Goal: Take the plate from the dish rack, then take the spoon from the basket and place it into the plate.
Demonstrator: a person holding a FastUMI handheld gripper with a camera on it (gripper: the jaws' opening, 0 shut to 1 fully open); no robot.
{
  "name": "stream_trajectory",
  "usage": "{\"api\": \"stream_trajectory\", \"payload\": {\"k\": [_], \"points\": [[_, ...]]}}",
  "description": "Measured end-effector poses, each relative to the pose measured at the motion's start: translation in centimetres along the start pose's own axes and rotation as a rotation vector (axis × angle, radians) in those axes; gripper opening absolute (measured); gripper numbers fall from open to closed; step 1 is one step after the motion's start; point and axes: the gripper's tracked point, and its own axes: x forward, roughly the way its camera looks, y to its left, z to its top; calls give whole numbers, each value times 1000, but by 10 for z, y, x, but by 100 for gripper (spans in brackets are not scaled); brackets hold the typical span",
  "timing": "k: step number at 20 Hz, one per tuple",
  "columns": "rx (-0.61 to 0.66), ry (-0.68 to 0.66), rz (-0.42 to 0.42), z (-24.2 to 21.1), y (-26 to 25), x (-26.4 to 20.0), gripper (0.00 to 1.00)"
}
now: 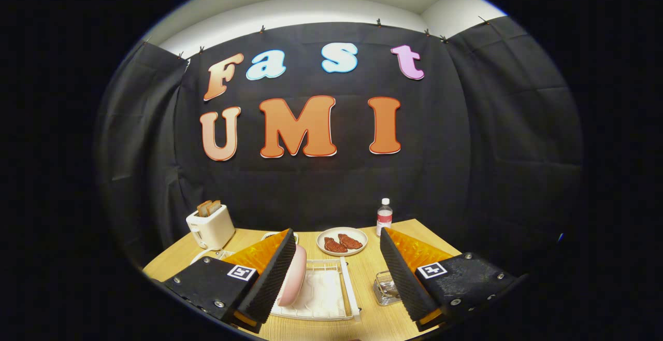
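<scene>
Gripper [336,271] fingers spread wide over dish rack [331,294], nothing held.

Pink plate [293,276] stands on edge at rack's 9 o'clock end, right against left finger's inner pad [274,279]; right finger well apart from it, so no grip. Plate's lower-left edge hidden behind that finger. Small wire basket [384,287] sits just beside rack at its 3 o'clock, partly covered by right finger; contents too dim to make out, can't tell spoon. Beyond fingers at 12 o'clock: white dish w/ two reddish pieces [342,241], water bottle [384,216] near table's far edge at 1 o'clock. Toaster w/ bread [210,225] at 10 o'clock, its cord trailing behind left finger. Wooden table [362,266] under all.
</scene>
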Motion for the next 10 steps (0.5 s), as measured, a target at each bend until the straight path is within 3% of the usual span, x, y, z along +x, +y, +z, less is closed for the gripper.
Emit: {"api": "stream_trajectory", "payload": {"k": [10], "points": [[-58, 189, 80, -38, 50, 59, 98]]}}
